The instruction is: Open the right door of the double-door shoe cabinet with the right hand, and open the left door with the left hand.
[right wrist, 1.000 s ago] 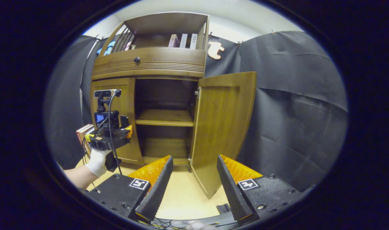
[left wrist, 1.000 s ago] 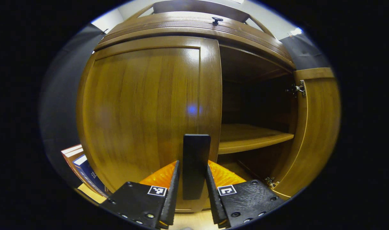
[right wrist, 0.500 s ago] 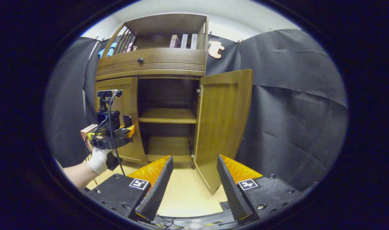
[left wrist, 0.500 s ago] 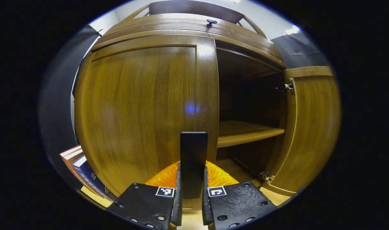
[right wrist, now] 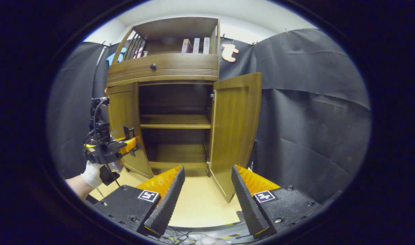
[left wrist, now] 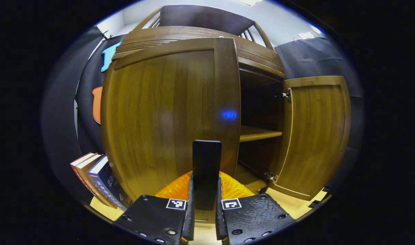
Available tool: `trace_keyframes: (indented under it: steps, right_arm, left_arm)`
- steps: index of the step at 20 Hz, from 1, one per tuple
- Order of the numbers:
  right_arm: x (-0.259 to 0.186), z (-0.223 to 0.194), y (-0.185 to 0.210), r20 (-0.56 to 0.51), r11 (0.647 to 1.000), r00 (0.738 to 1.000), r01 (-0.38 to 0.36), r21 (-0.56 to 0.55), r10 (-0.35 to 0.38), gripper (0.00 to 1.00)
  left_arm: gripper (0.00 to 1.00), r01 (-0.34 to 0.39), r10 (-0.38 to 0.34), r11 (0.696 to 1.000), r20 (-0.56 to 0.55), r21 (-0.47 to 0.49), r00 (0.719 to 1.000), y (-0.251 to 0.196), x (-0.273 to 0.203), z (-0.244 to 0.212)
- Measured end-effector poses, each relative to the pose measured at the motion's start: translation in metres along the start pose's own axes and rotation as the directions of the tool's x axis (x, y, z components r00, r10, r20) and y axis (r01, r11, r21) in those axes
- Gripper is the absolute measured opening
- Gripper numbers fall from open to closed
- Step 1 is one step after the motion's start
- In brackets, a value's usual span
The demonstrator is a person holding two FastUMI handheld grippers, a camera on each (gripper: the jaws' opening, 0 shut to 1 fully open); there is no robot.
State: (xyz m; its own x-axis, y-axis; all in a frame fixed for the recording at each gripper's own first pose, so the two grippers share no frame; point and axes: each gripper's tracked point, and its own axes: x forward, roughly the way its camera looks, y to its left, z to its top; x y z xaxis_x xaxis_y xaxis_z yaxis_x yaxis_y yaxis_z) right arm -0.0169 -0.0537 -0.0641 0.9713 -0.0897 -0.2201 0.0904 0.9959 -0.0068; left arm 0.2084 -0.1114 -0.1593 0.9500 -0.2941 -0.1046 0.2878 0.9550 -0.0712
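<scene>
Shoe cabinet [right wrist: 166,68] — brown wood, double-door, upright against booth wall, ribbed band with small dark knob above doors. Right door [right wrist: 235,131] stood swung wide, inner face showing, hinges at its inner edge. Left door [left wrist: 166,115] hung part open — black flat handle [left wrist: 206,170] at its free edge. Inside: dark, one shelf [right wrist: 175,121].

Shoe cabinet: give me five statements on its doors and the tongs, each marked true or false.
1. The right door stands wide open. True.
2. The left tongs are shut on the left door's handle. True.
3. The right tongs grip the right door. False: they are open and apart from it.
4. The left door is fully closed. False: it is swung partly out.
5. Shoes sit on the middle shelf. False: the shelf looks bare.
</scene>
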Motion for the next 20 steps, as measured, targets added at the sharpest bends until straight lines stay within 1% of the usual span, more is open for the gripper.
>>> trace_keyframes:
  steps: [8,10,13,14,15,16,17,20]
  right_arm:
    - [-0.001,-0.009,0.023,-0.009,0.998,0.998,-0.056,0.028,0.056,0.87]
    - [-0.001,-0.012,0.027,-0.009,0.997,0.997,-0.078,0.023,0.078,0.87]
    - [0.005,-0.017,0.046,-0.016,0.992,0.992,-0.127,0.02,0.127,0.87]
    - [0.008,-0.018,0.054,-0.02,0.989,0.989,-0.145,0.02,0.145,0.88]
    - [0.011,-0.022,0.061,-0.025,0.986,0.986,-0.165,0.02,0.165,0.87]
    - [0.013,-0.024,0.07,-0.033,0.982,0.982,-0.185,0.019,0.186,0.87]
    - [0.015,-0.027,0.078,-0.037,0.978,0.978,-0.206,0.019,0.207,0.87]
    - [0.02,-0.025,0.098,-0.037,0.967,0.966,-0.255,0.009,0.255,0.88]
  left_arm:
    - [0.23,-0.053,0.052,0.999,-0.015,-0.011,0.999,0.029,-0.064,-0.006]
    - [0.23,-0.072,0.072,0.997,-0.015,-0.019,0.997,0.039,-0.079,-0.007]
    - [0.23,-0.096,0.096,0.995,-0.016,-0.026,0.995,0.056,-0.101,-0.009]
    - [0.31,-0.104,0.103,0.994,-0.018,-0.032,0.995,0.062,-0.108,-0.009]
    - [0.23,-0.107,0.106,0.994,-0.02,-0.036,0.994,0.068,-0.115,-0.01]
    - [0.23,-0.114,0.113,0.993,-0.026,-0.034,0.993,0.076,-0.117,-0.011]
    - [0.14,-0.118,0.118,0.993,-0.021,-0.026,0.993,0.079,-0.123,-0.01]
    - [0.13,-0.131,0.132,0.991,-0.01,0.039,0.991,0.093,-0.132,-0.009]
